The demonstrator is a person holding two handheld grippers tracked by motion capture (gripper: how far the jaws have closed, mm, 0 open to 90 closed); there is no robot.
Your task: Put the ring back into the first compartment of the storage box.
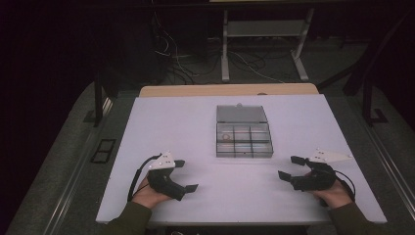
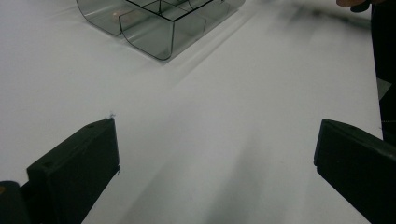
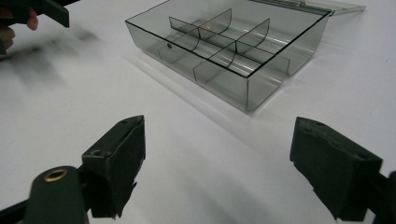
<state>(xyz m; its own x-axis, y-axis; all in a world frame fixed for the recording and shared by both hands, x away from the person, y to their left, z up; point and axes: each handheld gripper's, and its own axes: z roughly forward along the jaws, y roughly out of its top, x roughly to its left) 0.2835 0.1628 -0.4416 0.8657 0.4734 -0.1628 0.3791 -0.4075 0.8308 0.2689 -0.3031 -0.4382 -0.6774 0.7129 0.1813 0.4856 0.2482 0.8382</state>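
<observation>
A clear smoky plastic compartment box (image 1: 243,140) lies on the white table (image 1: 176,122) with its lid (image 1: 242,114) folded flat behind it. Dividers split it into several cells; one left cell holds a small pale item (image 1: 226,137). My left gripper (image 1: 186,175) rests at the near left, jaws wide apart, nothing between them. My right gripper (image 1: 289,166) sits at the near right, open and empty too. In the left gripper view the box (image 2: 159,23) is far ahead of the gripper (image 2: 215,154). In the right gripper view the box (image 3: 233,42) lies beyond the gripper (image 3: 217,163).
Beyond the white board a wooden table edge (image 1: 230,90) shows. Desk legs (image 1: 225,49) and loose cables (image 1: 186,63) lie on the dark floor behind. The other hand and gripper (image 3: 28,14) appear at the top left of the right gripper view.
</observation>
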